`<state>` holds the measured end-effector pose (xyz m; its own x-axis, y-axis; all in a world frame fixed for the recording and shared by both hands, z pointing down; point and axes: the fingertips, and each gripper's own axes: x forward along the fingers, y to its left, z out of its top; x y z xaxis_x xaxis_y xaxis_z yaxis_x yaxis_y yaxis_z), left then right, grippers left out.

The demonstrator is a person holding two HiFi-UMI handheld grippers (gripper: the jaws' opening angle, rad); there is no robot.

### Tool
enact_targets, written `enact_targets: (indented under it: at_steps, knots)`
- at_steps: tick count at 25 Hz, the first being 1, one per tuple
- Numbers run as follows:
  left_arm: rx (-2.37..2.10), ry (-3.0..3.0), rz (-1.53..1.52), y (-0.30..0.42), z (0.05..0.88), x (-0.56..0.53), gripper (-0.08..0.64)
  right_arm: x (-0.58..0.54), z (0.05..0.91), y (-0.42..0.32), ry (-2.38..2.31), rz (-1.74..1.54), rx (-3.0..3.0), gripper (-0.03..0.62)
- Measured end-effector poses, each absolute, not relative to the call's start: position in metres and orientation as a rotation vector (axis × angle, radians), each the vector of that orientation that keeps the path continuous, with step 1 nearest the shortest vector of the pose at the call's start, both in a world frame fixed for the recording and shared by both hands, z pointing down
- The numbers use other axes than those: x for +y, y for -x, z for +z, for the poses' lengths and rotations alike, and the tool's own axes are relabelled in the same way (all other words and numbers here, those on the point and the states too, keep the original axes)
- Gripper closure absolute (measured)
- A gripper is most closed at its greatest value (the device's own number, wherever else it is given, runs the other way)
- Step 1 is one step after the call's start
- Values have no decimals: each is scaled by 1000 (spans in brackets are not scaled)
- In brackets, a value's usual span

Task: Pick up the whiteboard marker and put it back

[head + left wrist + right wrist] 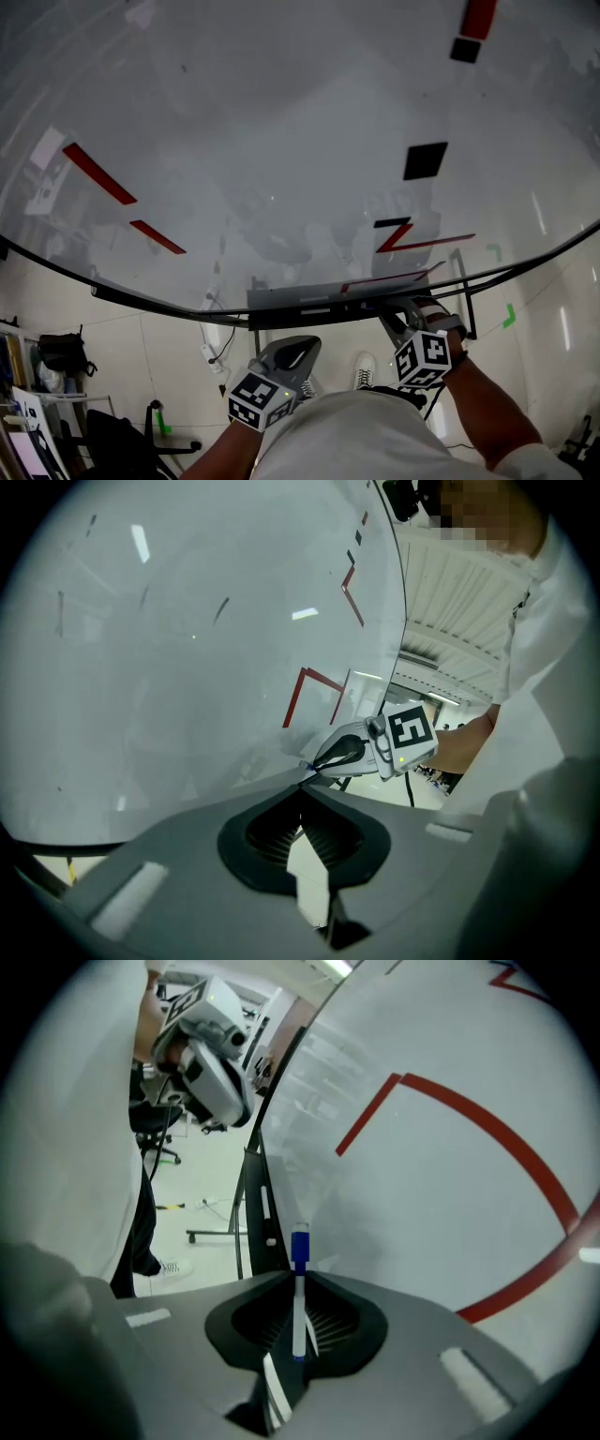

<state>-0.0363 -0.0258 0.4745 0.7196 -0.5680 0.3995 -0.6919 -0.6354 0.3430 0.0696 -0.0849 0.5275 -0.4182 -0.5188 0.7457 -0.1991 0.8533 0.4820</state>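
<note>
The whiteboard marker (299,1302) is slim, with a white barrel and a blue far end (a paler tip beyond it). It lies lengthwise, clamped between the right gripper's (298,1277) jaws.

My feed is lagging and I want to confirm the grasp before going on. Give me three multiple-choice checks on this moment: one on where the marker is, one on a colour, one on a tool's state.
1. Where is the whiteboard marker?
A. between the right tool's jaws
B. on the floor
C. on the board's tray

2. What colour is the band at the marker's upper end?
A. red
B. blue
C. green

3. How do the left tool's jaws stand?
A. wide apart
B. together, on nothing
C. shut on the marker

Answers:
1 A: the right gripper view shows the white barrel clamped between that tool's jaws.
2 B: the band sticking out above the jaws is blue.
3 B: the left gripper view shows the jaws meeting with nothing between them.
</note>
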Motion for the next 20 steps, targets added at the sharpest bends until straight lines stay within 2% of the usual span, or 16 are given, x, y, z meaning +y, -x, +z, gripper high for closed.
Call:
enact_targets:
  at_steps: [5,13,20]
  knots:
    - [-957,-2451,351,34,473,-27,543,-80,504,-60,-623,-144,-2229,555]
    - [-961,-2453,352,35,472,-29,543,-71,497,-57,-652,-4,-2347,555]
    - [-954,-2461,344,34,469,-28,543,-65,469,-56,-707,454,-2599,555]
